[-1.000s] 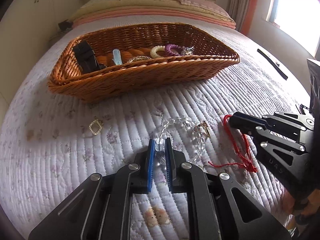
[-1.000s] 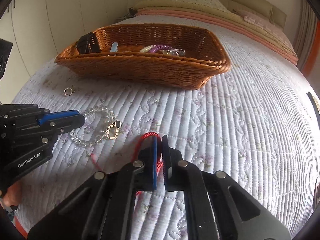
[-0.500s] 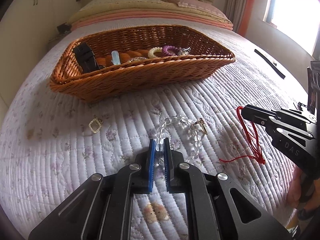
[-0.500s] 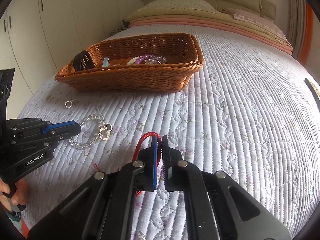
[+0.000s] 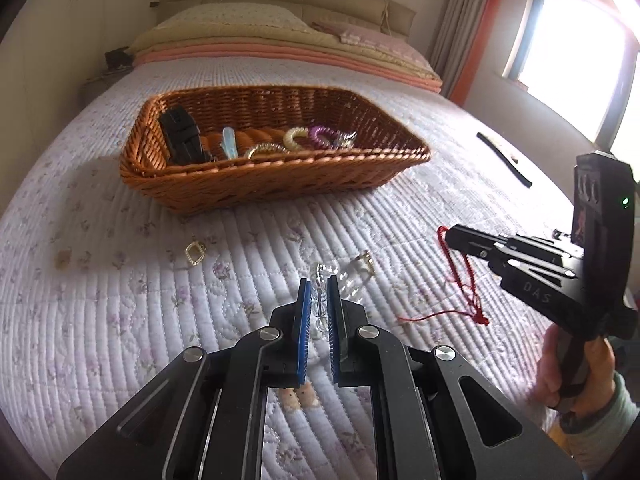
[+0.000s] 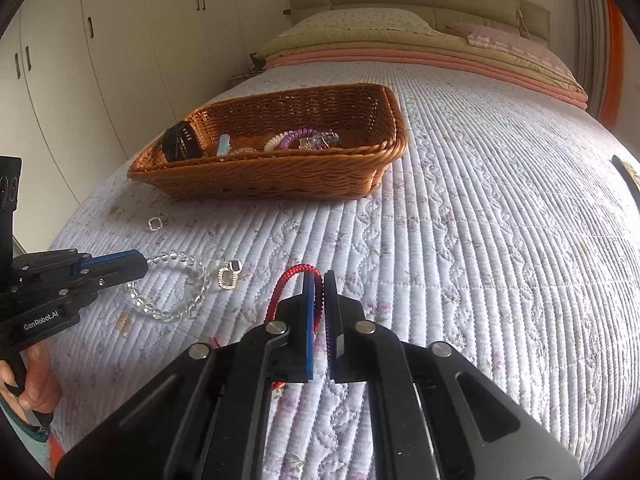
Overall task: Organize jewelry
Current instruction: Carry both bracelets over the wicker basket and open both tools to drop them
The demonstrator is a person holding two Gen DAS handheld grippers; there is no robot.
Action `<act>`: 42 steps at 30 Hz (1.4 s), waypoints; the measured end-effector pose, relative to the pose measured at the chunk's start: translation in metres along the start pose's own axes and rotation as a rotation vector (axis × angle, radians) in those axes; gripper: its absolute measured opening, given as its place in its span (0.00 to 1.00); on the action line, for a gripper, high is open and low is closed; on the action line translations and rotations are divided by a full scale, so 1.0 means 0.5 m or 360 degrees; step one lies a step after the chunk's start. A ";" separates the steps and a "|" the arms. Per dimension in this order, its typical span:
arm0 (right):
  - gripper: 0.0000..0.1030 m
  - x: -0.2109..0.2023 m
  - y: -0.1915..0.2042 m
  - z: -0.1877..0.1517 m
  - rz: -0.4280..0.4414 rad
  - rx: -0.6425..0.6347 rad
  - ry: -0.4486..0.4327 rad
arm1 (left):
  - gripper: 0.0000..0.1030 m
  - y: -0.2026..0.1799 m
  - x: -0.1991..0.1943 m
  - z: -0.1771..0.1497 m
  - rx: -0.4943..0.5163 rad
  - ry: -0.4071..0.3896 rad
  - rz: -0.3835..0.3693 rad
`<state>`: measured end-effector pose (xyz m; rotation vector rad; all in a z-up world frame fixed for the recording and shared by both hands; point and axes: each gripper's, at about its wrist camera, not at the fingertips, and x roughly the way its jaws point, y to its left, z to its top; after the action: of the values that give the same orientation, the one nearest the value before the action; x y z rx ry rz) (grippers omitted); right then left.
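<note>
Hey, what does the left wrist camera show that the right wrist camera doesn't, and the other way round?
Only the left wrist view shows the bright window and the right gripper from outside, with the red cord bracelet hanging from its tip.

Only the right wrist view shows the white wardrobe doors and the left gripper from outside, with the clear bead bracelet as a full loop.

Both show the wicker basket holding jewelry, the loose gold pendant on the quilt, and the pillows at the headboard.

Black gripper (image 5: 318,292), blue-padded jaws.
</note>
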<state>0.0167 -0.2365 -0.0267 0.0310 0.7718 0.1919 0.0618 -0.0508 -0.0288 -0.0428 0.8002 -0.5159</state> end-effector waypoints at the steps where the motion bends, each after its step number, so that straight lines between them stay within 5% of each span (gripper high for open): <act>1: 0.03 -0.006 0.002 0.001 0.0001 -0.0004 -0.0011 | 0.06 0.000 -0.010 0.003 -0.0001 -0.0025 -0.0025; 17: 0.03 -0.096 0.057 0.063 0.0006 -0.0128 -0.0255 | 0.06 -0.024 -0.118 0.089 0.0048 -0.0304 -0.0104; 28: 0.03 -0.094 0.051 0.244 0.0055 -0.0083 -0.0448 | 0.06 -0.026 -0.120 0.263 0.0120 -0.0488 0.0008; 36: 0.03 0.021 0.033 0.340 0.0067 -0.0001 -0.0322 | 0.06 0.003 -0.022 0.329 0.0099 -0.0426 0.0127; 42: 0.03 0.140 0.004 0.357 0.0083 0.0095 -0.0110 | 0.06 0.055 0.066 0.328 -0.0067 -0.0325 0.0170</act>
<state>0.1897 -0.2141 0.0532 0.1139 0.7078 0.2161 0.2066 -0.0670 0.0579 -0.0898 0.6099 -0.3866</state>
